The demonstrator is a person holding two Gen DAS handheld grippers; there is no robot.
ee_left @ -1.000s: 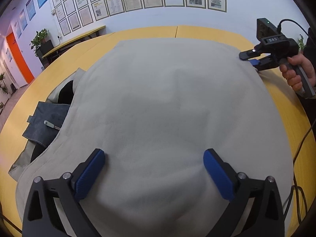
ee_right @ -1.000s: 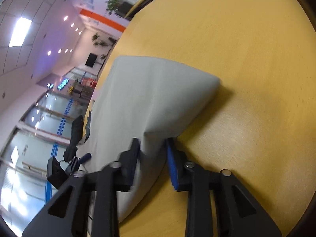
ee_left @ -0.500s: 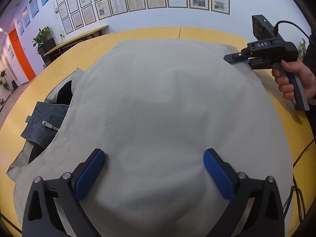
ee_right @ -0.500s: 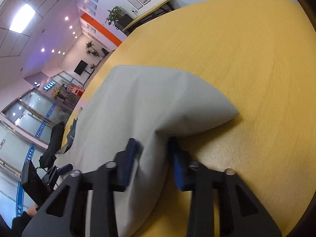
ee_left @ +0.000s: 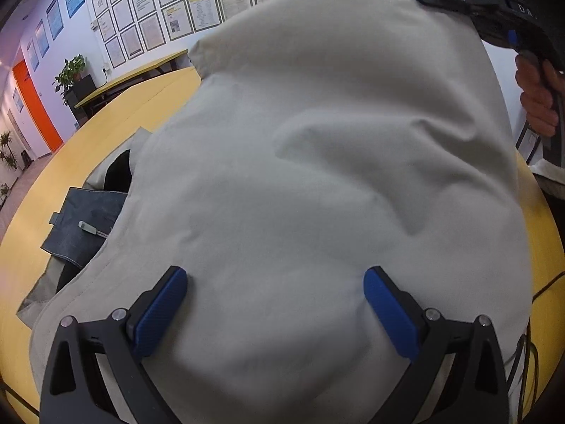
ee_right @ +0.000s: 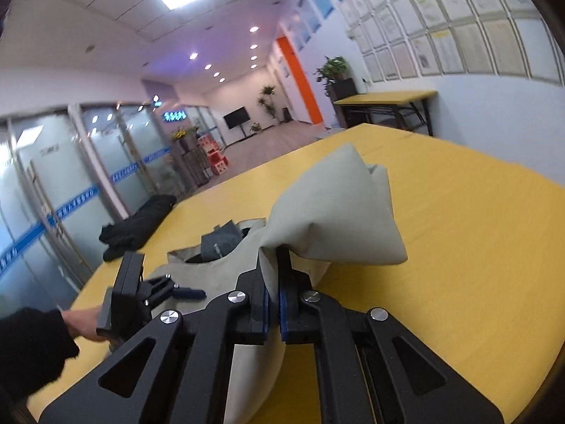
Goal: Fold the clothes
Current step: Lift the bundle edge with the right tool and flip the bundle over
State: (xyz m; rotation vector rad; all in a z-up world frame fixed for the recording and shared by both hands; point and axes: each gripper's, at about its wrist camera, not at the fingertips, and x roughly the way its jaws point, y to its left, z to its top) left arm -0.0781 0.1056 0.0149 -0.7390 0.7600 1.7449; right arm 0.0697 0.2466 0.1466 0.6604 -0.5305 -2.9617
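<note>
A large light grey garment (ee_left: pixel 317 183) lies on the yellow table (ee_left: pixel 88 148). My left gripper (ee_left: pixel 275 304) is open, its blue pads spread wide and resting on the near part of the cloth. My right gripper (ee_right: pixel 273 275) is shut on the garment's far right edge (ee_right: pixel 332 219) and holds it lifted above the table, so the cloth rises toward the upper right in the left wrist view. The right gripper also shows there (ee_left: pixel 494 10). The left gripper shows in the right wrist view (ee_right: pixel 159 289).
A dark blue-grey garment (ee_left: pixel 81 226) with a zip pull lies partly under the grey one at the left. A black bundle (ee_right: pixel 137 226) sits at the table's far edge. A cable (ee_left: pixel 529 346) runs along the right edge. A second table (ee_right: pixel 388 102) stands by the wall.
My right gripper has raised the garment's far edge well off the table and tilted upward. The cloth now stands up and billows. My left gripper stays open in place.
</note>
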